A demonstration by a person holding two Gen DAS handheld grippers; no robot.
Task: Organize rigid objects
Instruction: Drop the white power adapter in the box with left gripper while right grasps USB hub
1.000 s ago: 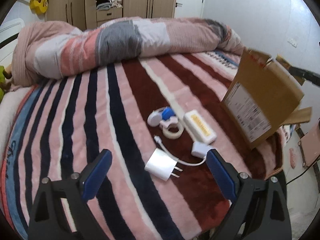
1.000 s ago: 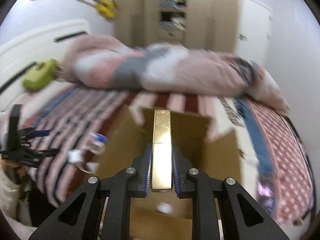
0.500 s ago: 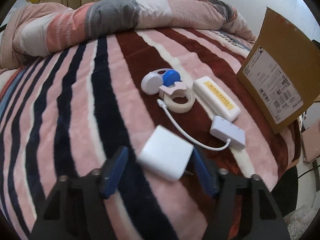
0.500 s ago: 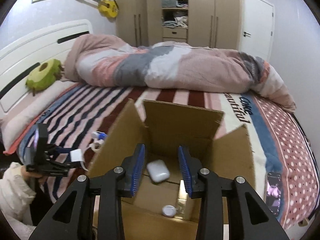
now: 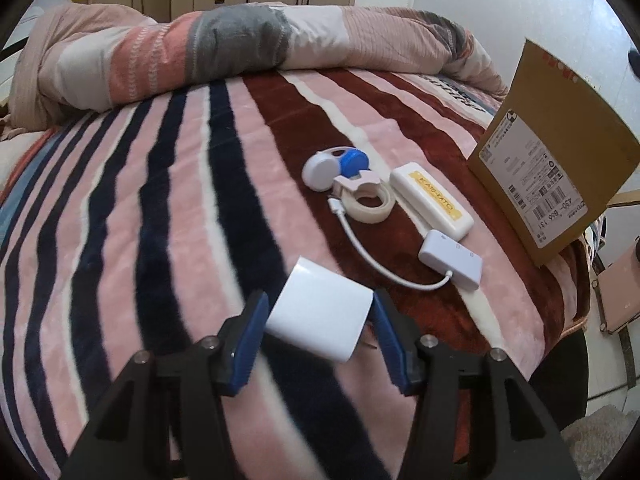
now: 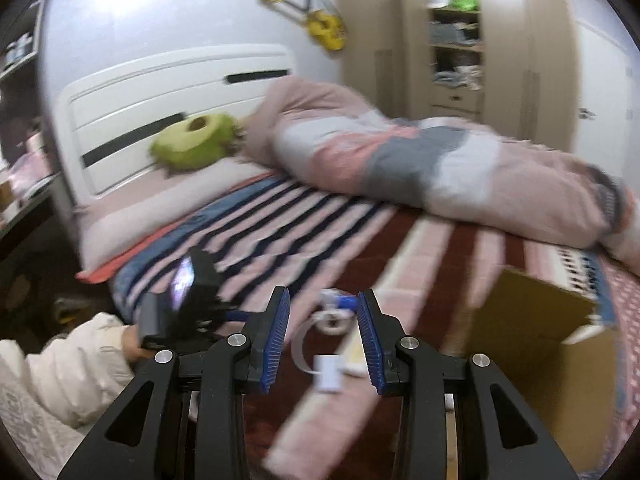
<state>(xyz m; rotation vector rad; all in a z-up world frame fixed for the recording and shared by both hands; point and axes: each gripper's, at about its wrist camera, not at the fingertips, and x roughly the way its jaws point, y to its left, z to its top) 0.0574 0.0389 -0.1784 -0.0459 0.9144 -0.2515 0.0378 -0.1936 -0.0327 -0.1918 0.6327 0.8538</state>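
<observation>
My left gripper is shut on a white charger plug and holds it just above the striped blanket. Beyond it lie a white adapter with a cable, a white box with a yellow label, a tape roll and a white and blue round case. The cardboard box stands at the right. My right gripper is open and empty, up over the bed, left of the cardboard box. The adapter shows between its fingers.
A rolled duvet lies across the far side of the bed. A green cushion rests by the white headboard. The bed edge and a pink case on the floor are at the right. Wardrobes stand behind.
My left gripper came down and closed on the white charger plug. My right gripper let the gold bar go into the cardboard box, opened, and swung left over the bed.
</observation>
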